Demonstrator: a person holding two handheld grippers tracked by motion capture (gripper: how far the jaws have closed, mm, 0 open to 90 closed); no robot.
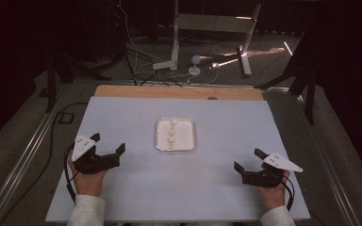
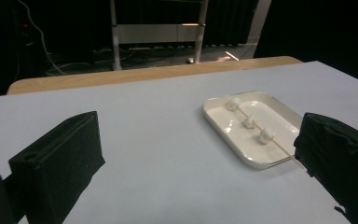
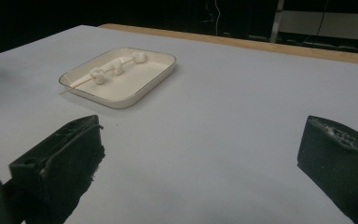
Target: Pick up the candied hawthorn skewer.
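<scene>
In the middle of the counter [image 1: 226, 197] I see a white tray [image 1: 190, 127] with a skewer [image 2: 279, 146] lying along it, three marshmallows [image 2: 248, 122] threaded on the stick and spaced apart. The skewer's bare near end sticks out past the tray's rim on my side. My left hand-held gripper [image 1: 108, 143] sits near the counter's front left, held low over the surface, its jaws spread wide with nothing between them; in the left gripper view the tray lies ahead and to the right, partly behind the right jaw. My right hand-held gripper [image 1: 249, 160] is near the front right, jaws likewise wide apart and empty; in the right gripper view the tray lies ahead to the left. Both grippers are well apart from the tray, angled inward toward it.
</scene>
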